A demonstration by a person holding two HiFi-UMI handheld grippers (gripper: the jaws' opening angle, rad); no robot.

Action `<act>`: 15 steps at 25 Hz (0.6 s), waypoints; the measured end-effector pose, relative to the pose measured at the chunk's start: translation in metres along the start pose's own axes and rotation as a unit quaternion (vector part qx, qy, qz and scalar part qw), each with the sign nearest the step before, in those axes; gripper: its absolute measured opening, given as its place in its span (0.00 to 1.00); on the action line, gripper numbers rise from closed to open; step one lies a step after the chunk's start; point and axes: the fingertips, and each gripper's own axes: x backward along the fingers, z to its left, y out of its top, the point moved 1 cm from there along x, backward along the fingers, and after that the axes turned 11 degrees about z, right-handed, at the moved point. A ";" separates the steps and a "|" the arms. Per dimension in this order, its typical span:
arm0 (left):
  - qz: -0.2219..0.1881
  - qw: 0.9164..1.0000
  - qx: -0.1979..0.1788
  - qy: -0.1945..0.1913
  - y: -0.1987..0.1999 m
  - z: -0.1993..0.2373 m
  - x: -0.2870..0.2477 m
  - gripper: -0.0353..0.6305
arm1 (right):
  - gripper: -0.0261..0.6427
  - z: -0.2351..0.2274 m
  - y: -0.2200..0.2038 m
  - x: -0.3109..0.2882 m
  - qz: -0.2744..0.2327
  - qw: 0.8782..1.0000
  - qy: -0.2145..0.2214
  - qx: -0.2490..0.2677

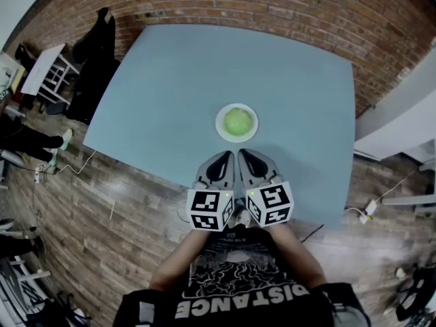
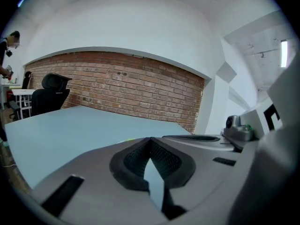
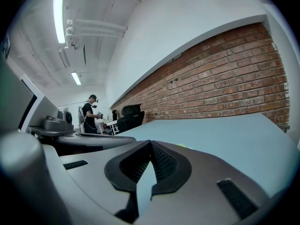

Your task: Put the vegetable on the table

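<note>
Both grippers hovering close side by side over near table edge, pointing away from person. left gripper (image 1: 227,157): fingers pressing together at tips, nothing between. right gripper (image 1: 243,157): same, tips meeting, empty. Straight ahead, just beyond tips: round green vegetable (image 1: 238,121) sitting on white plate (image 1: 220,129), plate resting on blue table (image 1: 163,80). Round shape, no long axis showing. Lying on centreline between grippers, neither clearly nearer. Resting on plate, not on bare tabletop
</note>
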 end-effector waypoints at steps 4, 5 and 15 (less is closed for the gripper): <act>0.002 1.000 -0.003 0.009 -0.001 0.002 0.004 0.05 | 0.05 0.003 -0.002 0.001 0.003 1.000 0.000 0.008; 0.003 1.000 -0.004 0.010 -0.002 0.002 0.004 0.05 | 0.05 0.003 -0.003 0.001 0.003 1.000 0.001 0.008; 0.010 1.000 0.003 0.005 -0.009 0.001 0.007 0.05 | 0.05 0.007 -0.011 0.003 0.009 1.000 0.000 0.005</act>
